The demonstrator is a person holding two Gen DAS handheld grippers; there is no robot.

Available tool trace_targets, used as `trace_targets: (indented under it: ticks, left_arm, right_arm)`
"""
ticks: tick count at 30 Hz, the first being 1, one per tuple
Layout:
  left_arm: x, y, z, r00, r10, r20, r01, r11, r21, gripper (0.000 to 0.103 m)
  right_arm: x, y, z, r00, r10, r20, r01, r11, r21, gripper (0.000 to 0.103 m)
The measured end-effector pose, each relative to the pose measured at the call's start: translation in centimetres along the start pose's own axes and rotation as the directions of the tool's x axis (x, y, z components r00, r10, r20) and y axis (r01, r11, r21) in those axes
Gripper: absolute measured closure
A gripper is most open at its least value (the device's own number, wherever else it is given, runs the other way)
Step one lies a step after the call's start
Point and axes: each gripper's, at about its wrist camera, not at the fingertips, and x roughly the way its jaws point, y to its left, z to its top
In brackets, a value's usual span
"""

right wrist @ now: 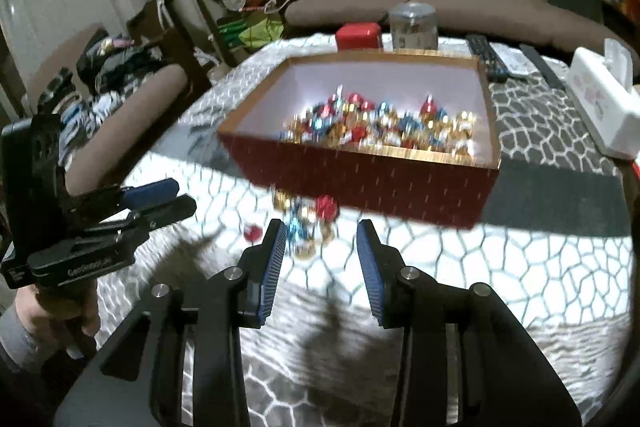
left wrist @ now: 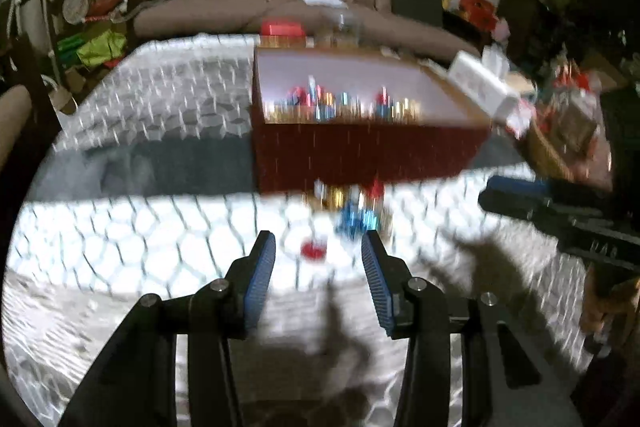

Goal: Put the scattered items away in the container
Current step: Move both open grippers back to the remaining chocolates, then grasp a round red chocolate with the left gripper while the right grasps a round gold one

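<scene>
Both claws, left claw (left wrist: 318, 251) and right claw (right wrist: 322, 241), angle downward, spread and empty. Foil-wrapped candies (right wrist: 306, 223) lie on the bench (right wrist: 440, 259) before the red box (right wrist: 372, 183).

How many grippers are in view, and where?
2. The left gripper and right gripper both hover open over the table, short of the loose candies before the red box.

Bright overhead glare, hard shadows, motion blur, fisheye-warped dark edges.

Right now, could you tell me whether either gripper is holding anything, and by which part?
Nothing is held: the left gripper and right gripper both stand open and empty.
</scene>
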Motion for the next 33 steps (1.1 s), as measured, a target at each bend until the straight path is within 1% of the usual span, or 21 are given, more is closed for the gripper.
trace_targets:
  ticks: [2,6,9,10,12,15,19,22,24,25,26,27,29,33]
  left_arm:
    - [0.9,0.3,-1.2,1.000,0.006,-0.030,-0.006,1.000,0.011,0.058]
    - [2.0,0.6,-1.8,1.000,0.014,-0.028,-0.014,1.000,0.014,0.058]
    - [2.9,0.5,-1.7,1.000,-0.015,-0.027,0.015,1.000,0.003,0.058]
    - [3.3,0.4,-1.7,0.999,-0.031,-0.027,0.031,1.000,0.007,0.058]
    - [3.9,0.1,-1.7,0.999,-0.039,-0.030,0.040,0.999,0.019,0.058]
    - [4.7,0.0,-1.5,0.998,-0.040,-0.038,0.041,0.999,0.018,0.058]
    - [5.8,0.1,-1.5,0.998,-0.042,-0.049,0.042,0.999,0.003,0.058]
    - [6.0,-0.5,-1.5,0.999,-0.022,-0.032,0.023,0.999,0.038,0.059]
    - [6.0,-0.6,-1.4,0.999,-0.028,-0.028,0.029,0.999,0.036,0.059]
    - [6.0,-0.6,-1.5,0.999,-0.037,-0.025,0.038,0.999,0.030,0.059]
    - [6.0,-0.5,-1.4,0.999,-0.041,-0.022,0.042,0.999,0.028,0.062]
    - [6.1,-0.5,-1.4,0.999,-0.049,-0.022,0.049,0.998,0.026,0.072]
    - [6.1,-0.5,-1.4,0.998,-0.059,-0.023,0.060,0.998,0.026,0.086]
    - [6.1,-0.3,-1.4,0.997,-0.071,-0.023,0.071,0.997,0.000,0.086]
  right_arm:
    - [0.7,0.3,-1.1,1.000,-0.010,-0.016,0.010,1.000,-0.019,0.067]
    - [2.3,0.9,-2.4,0.999,-0.040,-0.030,0.038,0.997,-0.064,0.067]
    - [3.4,1.3,-2.6,0.999,-0.029,-0.030,0.026,0.997,-0.077,0.067]
    - [3.9,1.5,-2.6,0.999,-0.026,-0.035,0.023,0.996,-0.083,0.067]
    - [5.0,2.1,-2.5,0.999,-0.028,-0.046,0.023,0.994,-0.107,0.067]
    - [6.5,2.6,-2.3,0.998,-0.036,-0.058,0.028,0.991,-0.133,0.067]
    - [8.0,2.8,-2.1,0.997,-0.033,-0.074,0.023,0.990,-0.138,0.068]
    - [9.0,3.0,-2.2,0.995,-0.051,-0.087,0.037,0.986,-0.162,0.075]
    - [9.8,3.1,-2.3,0.992,-0.073,-0.099,0.054,0.983,-0.177,0.082]
    - [10.0,3.1,-2.5,0.992,-0.078,-0.101,0.059,0.982,-0.178,0.082]
    - [10.0,3.0,-2.6,0.992,-0.076,-0.096,0.059,0.983,-0.176,0.083]
    - [10.0,3.0,-2.6,0.993,-0.075,-0.092,0.058,0.983,-0.174,0.083]
    - [9.9,2.9,-2.7,0.993,-0.070,-0.090,0.054,0.984,-0.168,0.083]
    - [9.3,2.7,-2.6,0.994,-0.068,-0.089,0.053,0.986,-0.160,0.084]
